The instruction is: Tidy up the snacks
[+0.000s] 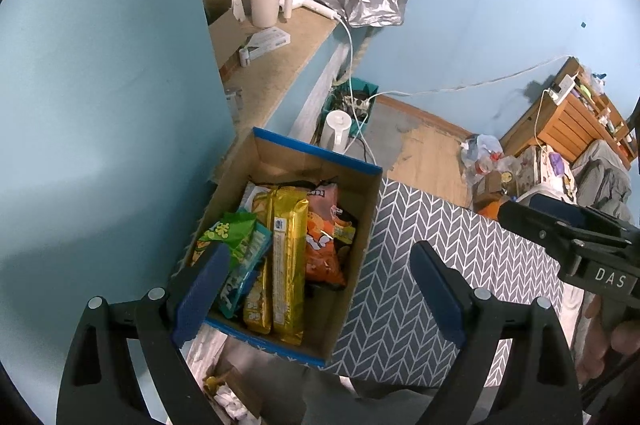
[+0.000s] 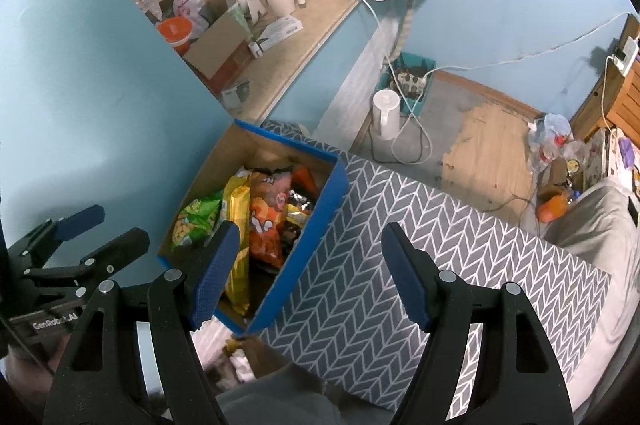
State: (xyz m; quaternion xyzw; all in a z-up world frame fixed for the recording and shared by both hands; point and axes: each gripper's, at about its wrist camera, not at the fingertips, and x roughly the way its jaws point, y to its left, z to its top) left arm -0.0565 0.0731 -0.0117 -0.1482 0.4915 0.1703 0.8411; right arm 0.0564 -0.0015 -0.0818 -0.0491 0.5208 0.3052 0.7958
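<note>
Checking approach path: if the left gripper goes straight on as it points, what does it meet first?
Probably the snack packets, likely the long gold foil packet, in the open blue-rimmed cardboard box. The left gripper is open and empty; depth is uncertain.

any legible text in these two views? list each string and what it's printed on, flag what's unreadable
"DAS": white letters on the black body of the right gripper, seen in the left wrist view.
"GenRobot.AI": white letters on the black body of the left gripper, seen in the right wrist view.
Snack packets in the cardboard box: printing too small or creased to read.
White carton on the ledge: print blurred, unreadable.
</note>
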